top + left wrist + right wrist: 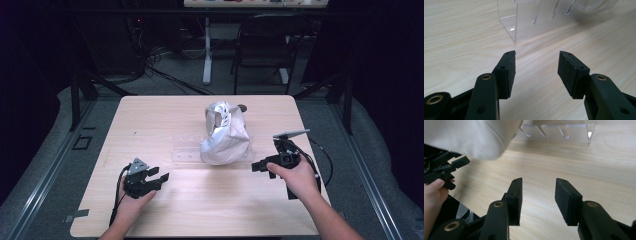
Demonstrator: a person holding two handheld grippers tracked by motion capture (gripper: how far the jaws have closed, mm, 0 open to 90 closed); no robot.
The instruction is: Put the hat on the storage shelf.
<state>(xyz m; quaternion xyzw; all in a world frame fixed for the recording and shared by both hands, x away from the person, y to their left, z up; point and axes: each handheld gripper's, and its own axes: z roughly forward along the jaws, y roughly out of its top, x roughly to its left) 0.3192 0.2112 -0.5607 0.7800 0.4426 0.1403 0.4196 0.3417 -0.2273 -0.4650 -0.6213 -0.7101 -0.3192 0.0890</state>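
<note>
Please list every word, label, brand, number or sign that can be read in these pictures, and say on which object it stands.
There is no readable text. The white bag, the clear acrylic rack, the wooden table and both grippers, left and right, bear no lettering that I can see. Coloured marks on the far desk are too small and blurred to read.

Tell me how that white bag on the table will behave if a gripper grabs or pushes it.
The white bag looks creased and slumped, so it is probably soft and would crumple or sag when pinched. It leans on a clear plastic rack, so a push would likely shove the rack or fold the bag rather than slide it neatly.
</note>
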